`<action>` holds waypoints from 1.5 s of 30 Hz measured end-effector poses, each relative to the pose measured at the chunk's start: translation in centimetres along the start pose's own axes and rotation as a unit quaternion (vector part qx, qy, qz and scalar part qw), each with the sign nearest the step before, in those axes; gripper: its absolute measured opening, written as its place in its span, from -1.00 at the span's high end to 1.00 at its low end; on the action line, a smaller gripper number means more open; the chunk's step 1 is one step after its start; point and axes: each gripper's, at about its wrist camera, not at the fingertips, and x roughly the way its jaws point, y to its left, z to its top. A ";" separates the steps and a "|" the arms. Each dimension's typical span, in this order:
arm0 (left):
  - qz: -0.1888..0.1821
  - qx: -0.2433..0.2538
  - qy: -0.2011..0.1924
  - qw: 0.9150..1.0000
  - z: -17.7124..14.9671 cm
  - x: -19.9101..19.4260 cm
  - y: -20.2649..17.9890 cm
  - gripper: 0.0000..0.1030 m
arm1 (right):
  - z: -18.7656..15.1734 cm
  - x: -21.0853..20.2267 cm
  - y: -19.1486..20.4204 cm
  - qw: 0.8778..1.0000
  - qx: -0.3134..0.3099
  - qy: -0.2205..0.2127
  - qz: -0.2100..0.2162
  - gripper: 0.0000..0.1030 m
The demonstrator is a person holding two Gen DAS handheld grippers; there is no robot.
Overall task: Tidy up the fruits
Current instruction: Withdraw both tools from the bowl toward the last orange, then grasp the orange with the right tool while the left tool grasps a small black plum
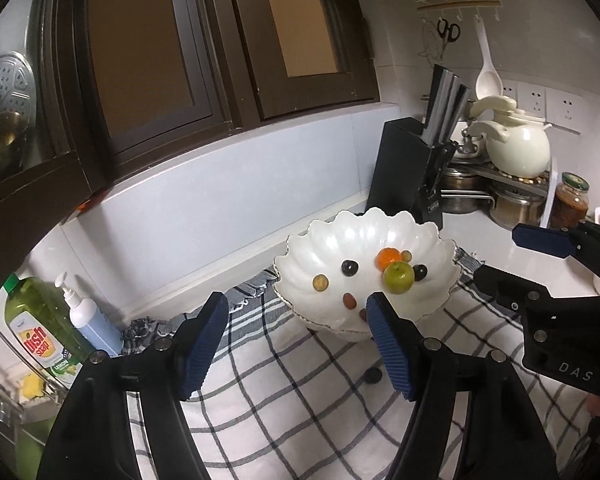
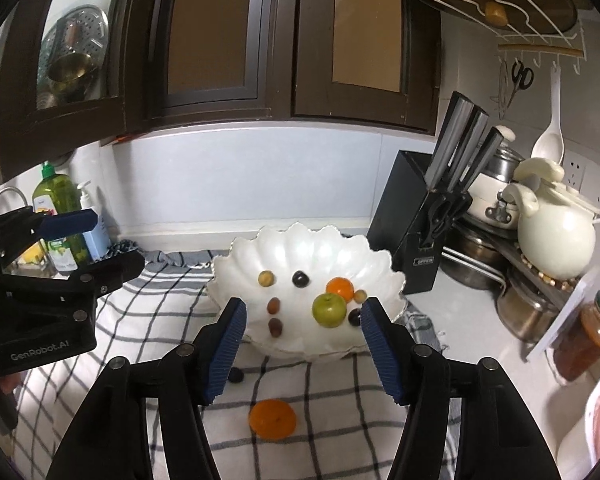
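A white scalloped bowl [image 1: 340, 236] [image 2: 320, 248] stands on a checked cloth [image 1: 300, 400]. In it lie a green apple [image 1: 398, 277] [image 2: 329, 310], a small orange [image 1: 388, 258] [image 2: 340, 287], dark grapes [image 1: 349, 267] [image 2: 301, 279] and several small brown and yellow fruits. On the cloth in front lie an orange [image 2: 272, 418] and a dark grape [image 2: 235, 375] [image 1: 372, 375]. My left gripper [image 1: 296, 312] is open and empty above the cloth, short of the bowl. My right gripper [image 2: 302, 320] is open and empty above the orange.
A black knife block [image 1: 412, 168] [image 2: 416, 216] stands behind the bowl on the right. Pots, a cream kettle [image 2: 552, 236] and a sauce jar [image 2: 588, 336] fill the right corner. Dish soap [image 1: 40, 328] and a pump bottle [image 1: 90, 320] stand at the left by the sink.
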 end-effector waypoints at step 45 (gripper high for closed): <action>-0.148 0.112 0.037 0.982 -8.6 8.9 -2.4 -0.20 | -9.5 5.8 2.9 0.991 0.068 0.111 -0.043 -0.25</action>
